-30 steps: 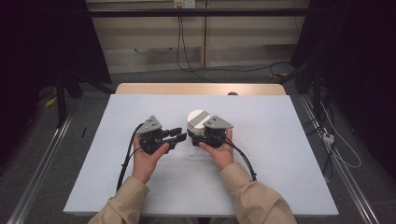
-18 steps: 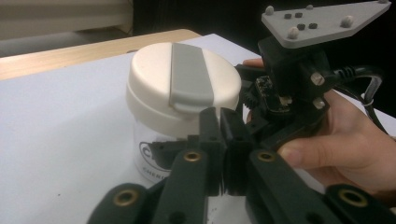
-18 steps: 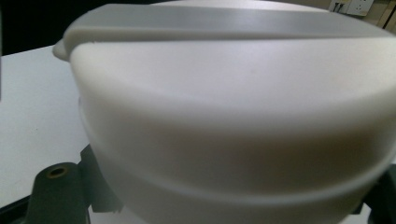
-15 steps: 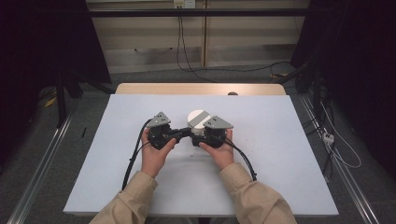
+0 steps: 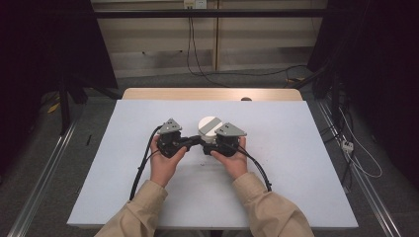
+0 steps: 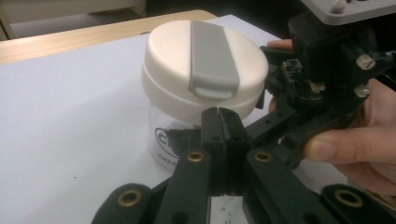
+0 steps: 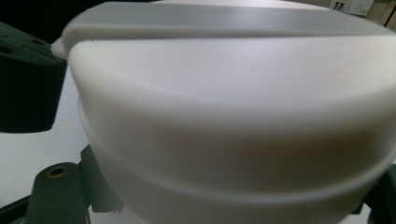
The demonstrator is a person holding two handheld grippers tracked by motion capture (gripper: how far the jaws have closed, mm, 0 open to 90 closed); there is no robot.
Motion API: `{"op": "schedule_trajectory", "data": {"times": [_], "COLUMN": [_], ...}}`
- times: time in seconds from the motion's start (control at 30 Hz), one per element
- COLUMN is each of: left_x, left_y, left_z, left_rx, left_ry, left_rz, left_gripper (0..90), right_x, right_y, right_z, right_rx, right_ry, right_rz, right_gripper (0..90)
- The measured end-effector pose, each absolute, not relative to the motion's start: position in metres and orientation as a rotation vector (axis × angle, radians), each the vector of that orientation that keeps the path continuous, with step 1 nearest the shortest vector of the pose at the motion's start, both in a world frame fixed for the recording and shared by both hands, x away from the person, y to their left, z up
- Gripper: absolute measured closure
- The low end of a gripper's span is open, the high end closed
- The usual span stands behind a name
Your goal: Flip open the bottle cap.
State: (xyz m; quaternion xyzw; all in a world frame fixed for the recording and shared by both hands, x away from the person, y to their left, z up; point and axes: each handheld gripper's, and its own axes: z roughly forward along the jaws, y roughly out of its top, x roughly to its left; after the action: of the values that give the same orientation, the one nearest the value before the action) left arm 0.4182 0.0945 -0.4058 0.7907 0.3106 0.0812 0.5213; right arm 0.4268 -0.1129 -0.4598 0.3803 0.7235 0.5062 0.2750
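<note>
Near the middle of the white table [image 5: 306, 148], a little toward its far edge, stands a small clear jar [image 6: 161, 135] with a broad cream-white lid [image 6: 163, 79]. A grey bar-shaped flip tab [image 6: 212, 56] runs across the top of the lid, and dark printed lettering shows on the glass below, too partial to read. The right gripper [image 5: 210, 146] sits against the jar from the person's right; in the right gripper view the lid [image 7: 233, 107] looms very close between its two black jaws, one showing at each lower corner, so the jaws stand to either side of the jar, though whether they press on it cannot be told. The left gripper [image 5: 193, 142] lies just beside the jar on its left, pointing toward the right gripper; in the left gripper view its two black jaws are pressed together with nothing between them, their tips just short of the lid's rim. Each gripper is held in one of the person's hands, the left hand [image 5: 165, 163] and the right hand [image 5: 231, 160], with tan sleeves [image 5: 269, 212] coming in from the near edge. Black cables [image 5: 143, 163] trail from both grippers back toward the near edge. A strip of bare wood [image 5: 148, 94] shows along the table's far edge.
</note>
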Motion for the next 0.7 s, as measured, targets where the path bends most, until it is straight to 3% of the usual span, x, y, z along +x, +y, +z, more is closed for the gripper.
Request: {"op": "schedule_trajectory", "data": {"times": [0.7], "left_x": [0.4227], "left_y": [0.0898], "left_z": [-0.3996], "left_rx": [1.889], "left_ry": [0.753], "left_rz": [0.213], "left_gripper": [90.0], "right_x": [0.4272], "right_y": [-0.1131], "right_z": [-0.4607], "right_rx": [1.027], "right_ry": [1.944], "right_rz": [1.363], "right_gripper": [18.4]}}
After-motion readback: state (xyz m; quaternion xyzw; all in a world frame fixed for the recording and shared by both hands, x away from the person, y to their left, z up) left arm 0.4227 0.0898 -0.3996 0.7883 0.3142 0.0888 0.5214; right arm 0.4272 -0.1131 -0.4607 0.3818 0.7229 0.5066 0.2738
